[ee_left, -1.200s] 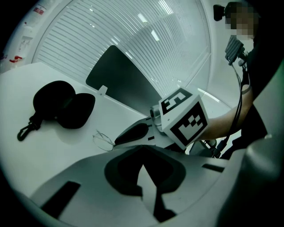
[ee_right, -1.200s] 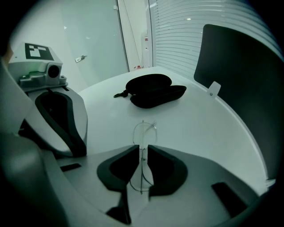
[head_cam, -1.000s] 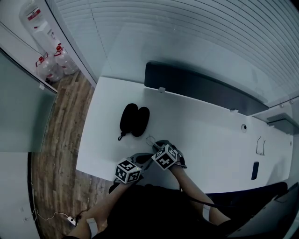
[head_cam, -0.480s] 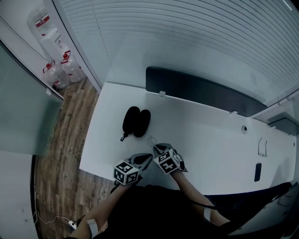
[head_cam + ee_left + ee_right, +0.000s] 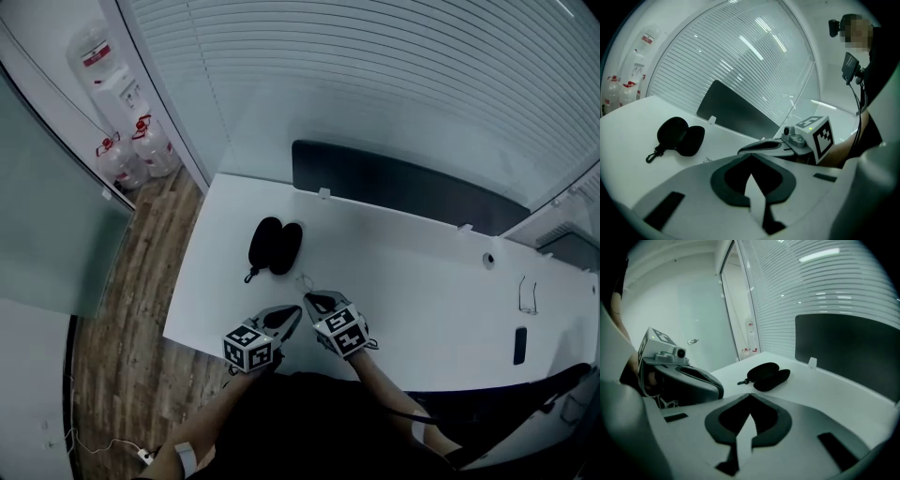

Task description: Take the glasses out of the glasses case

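Glasses case (image 5: 274,246) lies open on white desk (image 5: 422,281), left of frame centre. Thin wire shape just below it: likely glasses (image 5: 302,279), already out. Left gripper (image 5: 750,159) and right gripper (image 5: 750,397): both jaw pairs pressed together, empty. Best now: pull the 2 grippers clear without nudging frame.

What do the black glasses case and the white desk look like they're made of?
Black clamshell glasses case: matte, no glare, so probably a fabric-covered or moulded soft shell. White desk: smooth, hard and even with a faint sheen, probably laminate; the pictures can't confirm either.
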Demonstrator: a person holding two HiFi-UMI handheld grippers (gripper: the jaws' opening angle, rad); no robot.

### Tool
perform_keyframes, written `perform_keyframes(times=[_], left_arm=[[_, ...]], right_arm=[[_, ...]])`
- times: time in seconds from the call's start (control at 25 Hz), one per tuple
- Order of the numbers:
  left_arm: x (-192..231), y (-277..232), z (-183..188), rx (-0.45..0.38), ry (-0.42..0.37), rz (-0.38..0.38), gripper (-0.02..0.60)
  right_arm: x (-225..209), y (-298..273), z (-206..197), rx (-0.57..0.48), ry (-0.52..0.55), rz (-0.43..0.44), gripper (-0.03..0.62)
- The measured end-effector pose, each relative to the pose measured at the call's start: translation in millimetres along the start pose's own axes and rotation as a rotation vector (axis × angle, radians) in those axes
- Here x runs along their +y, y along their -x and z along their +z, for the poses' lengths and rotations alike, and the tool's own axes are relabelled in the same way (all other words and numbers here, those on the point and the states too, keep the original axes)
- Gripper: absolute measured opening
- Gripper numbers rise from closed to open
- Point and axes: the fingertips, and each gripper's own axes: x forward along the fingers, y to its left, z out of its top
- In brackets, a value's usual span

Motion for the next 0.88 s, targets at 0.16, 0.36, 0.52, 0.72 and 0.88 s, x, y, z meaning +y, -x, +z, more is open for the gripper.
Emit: perform_keyframes(times=[0.16, 0.36, 0.52, 0.72, 0.88], left_arm=[[-1, 0, 9, -0.043, 0.009, 0.015, 0.006], [-14, 7, 21, -0.089, -0.008, 0.036, 0.006], [-27, 11, 21, -0.126, -0.021, 0.053, 0.006], [-43, 16, 10, -0.156, -0.027, 0.092, 0.007], [-55, 23, -4, -0.164, -0.017, 0.119, 0.006]], right_arm=[[9, 7, 13, -0.097, -0.005, 0.037, 0.017], [17, 24, 27, -0.176, -0.019, 0.048, 0.017], [22, 37, 27, -0.225, -0.03, 0.073, 0.017], [33, 50, 17, -0.243, -0.028, 0.117, 0.017], [45, 58, 4, -0.239, -0.018, 0.156, 0.017]])
